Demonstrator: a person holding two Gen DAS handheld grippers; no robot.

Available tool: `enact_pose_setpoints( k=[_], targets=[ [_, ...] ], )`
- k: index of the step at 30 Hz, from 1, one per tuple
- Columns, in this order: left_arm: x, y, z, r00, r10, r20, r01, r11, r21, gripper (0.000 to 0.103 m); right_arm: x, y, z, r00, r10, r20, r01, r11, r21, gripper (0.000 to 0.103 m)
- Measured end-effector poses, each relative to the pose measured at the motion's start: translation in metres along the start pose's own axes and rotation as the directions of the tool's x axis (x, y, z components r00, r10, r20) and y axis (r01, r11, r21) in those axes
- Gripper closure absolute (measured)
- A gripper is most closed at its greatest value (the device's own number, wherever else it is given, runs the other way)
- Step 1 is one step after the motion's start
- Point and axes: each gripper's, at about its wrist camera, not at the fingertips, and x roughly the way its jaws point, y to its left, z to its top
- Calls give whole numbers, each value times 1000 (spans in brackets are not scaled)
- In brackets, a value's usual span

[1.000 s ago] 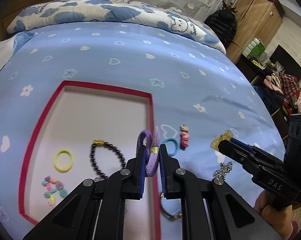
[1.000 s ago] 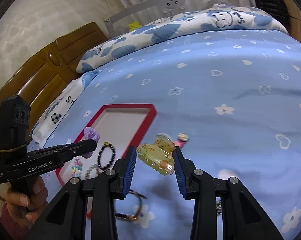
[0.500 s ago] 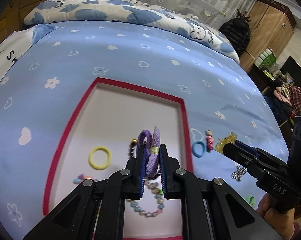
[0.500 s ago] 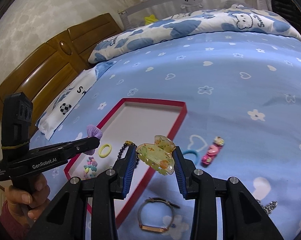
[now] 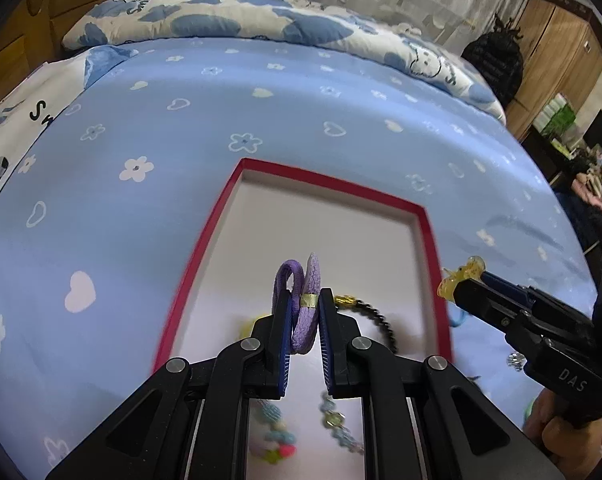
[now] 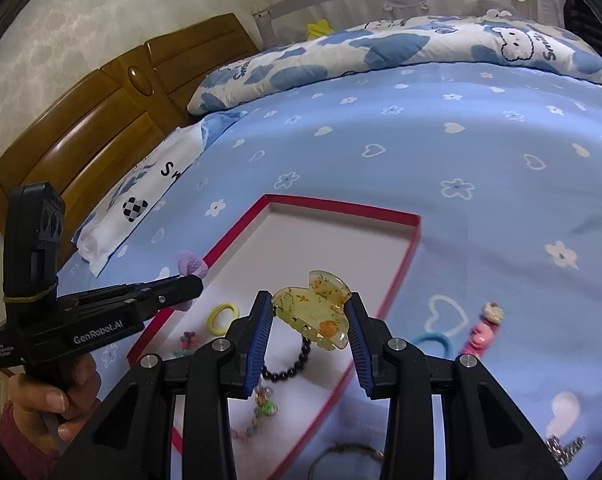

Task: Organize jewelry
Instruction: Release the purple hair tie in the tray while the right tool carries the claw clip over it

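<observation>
Holding a purple hair tie pinched in our left gripper above the red-rimmed tray, we should lower it over bare floor before releasing. Our right gripper clasps a yellow claw clip over the tray's near edge. A black bead bracelet and yellow hair tie already lie inside; avoid covering them. Outside wait a blue hair tie and pink clip.
</observation>
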Motion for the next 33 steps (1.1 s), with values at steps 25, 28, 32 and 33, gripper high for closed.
enact_pose_setpoints(
  k=[25,28,32,33],
  targets=[
    [87,-2,31,980,160,-116,-150,984,94,89,84,-1,10,988,-75,-137,64,994,-84,65],
    [88,-3,31,980,162,-118,-151,984,99,85,86,0,10,987,-74,-144,62,994,-87,63],
    [88,-4,31,978,175,-117,-163,981,105,81,86,0,11,987,-71,-147,59,995,-86,62],
    [88,-4,31,977,176,-118,-165,981,103,78,86,0,11,986,-70,-148,58,995,-85,62]
  ],
)
